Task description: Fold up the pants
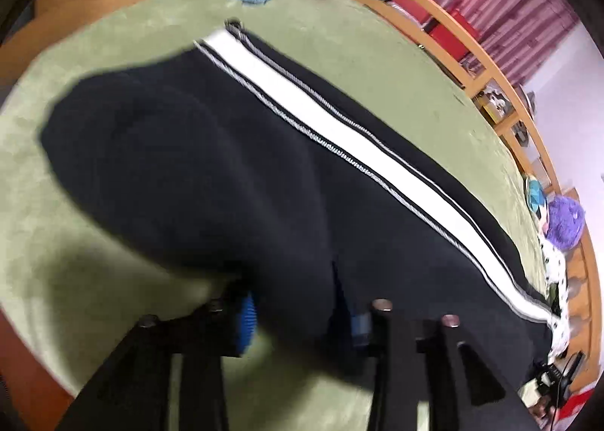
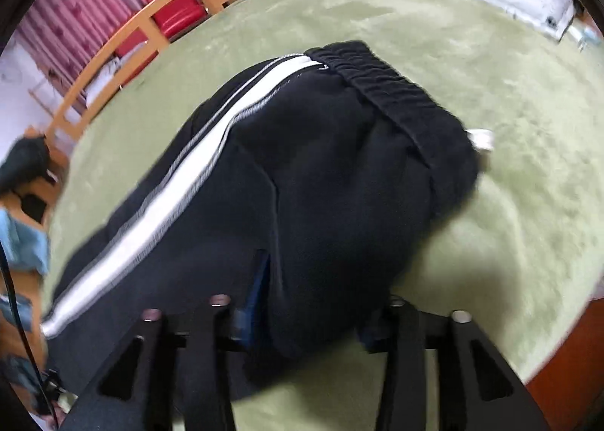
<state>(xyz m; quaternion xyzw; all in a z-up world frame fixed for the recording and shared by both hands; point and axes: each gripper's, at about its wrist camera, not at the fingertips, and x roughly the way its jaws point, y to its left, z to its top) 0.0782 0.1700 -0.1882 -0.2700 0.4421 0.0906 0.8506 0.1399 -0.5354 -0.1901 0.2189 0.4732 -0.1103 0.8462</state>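
Black fingers of the left gripper (image 1: 298, 317) are seen at the bottom of the left wrist view, with thick black fleece pants with a white side stripe (image 1: 264, 167) bunched between the blue pads; the right gripper (image 2: 313, 314) is likewise clamped on a fold of the same cloth in the lower centre. Both holds look shallow, so the bulky fleece could be judged liable to slip free if pulled apart unevenly, leaving the fold skewed. Farther up, the pants are spread across the green plush bed cover (image 1: 94, 53), the elastic waistband (image 2: 381, 87) lying toward the upper centre of the right view.
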